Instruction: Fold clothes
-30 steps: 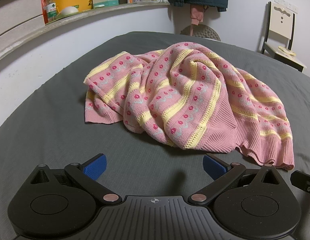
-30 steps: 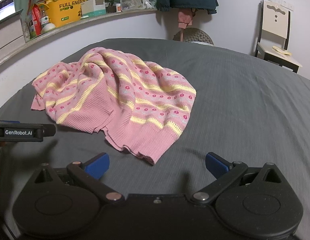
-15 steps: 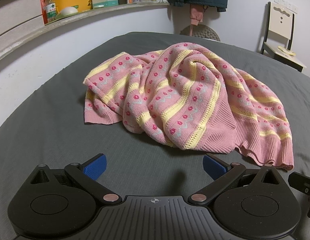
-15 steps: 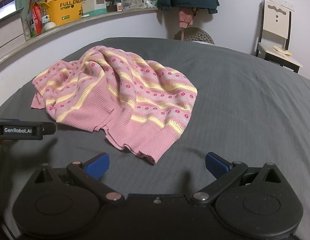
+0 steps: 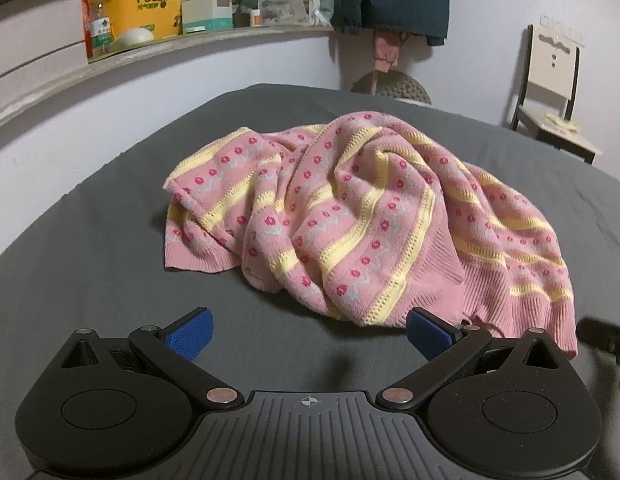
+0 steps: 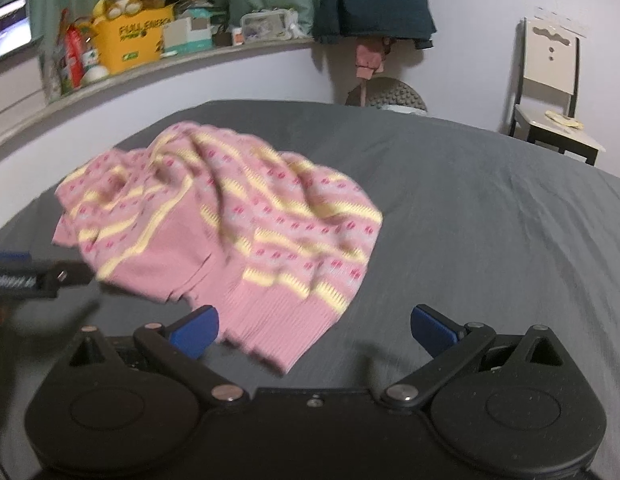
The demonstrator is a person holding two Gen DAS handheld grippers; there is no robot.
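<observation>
I see the pink knitted sweater (image 5: 350, 216) lying in a crumpled heap on the grey bed (image 5: 109, 272), not yet folded. From my left wrist camera its long axis runs across the view, from about 10 o'clock to about 4 o'clock, and the ribbed hem points toward 4 o'clock, near the lower right edge of the heap. From my right wrist camera the sweater (image 6: 229, 220) sits at about 11 o'clock, and its ribbed hem points down toward me, toward 6 o'clock. This picture is blurred, so I cannot read the small details of the knit. My left claw (image 5: 310, 330) has its two blue pads wide apart and holds nothing; its right pad (image 5: 428, 330) is just in front of the hem, but I cannot tell if it touches it. My right claw (image 6: 316, 330) is also spread wide and empty, and the hem lies between its pads, closer to the left pad (image 6: 195, 330). At 9 o'clock in the right view I see the side of the left claw. At 1 o'clock, beyond the bed, a chair (image 5: 554, 92) stands at the wall, and at 11 o'clock a shelf (image 5: 149, 46) carries boxes.
</observation>
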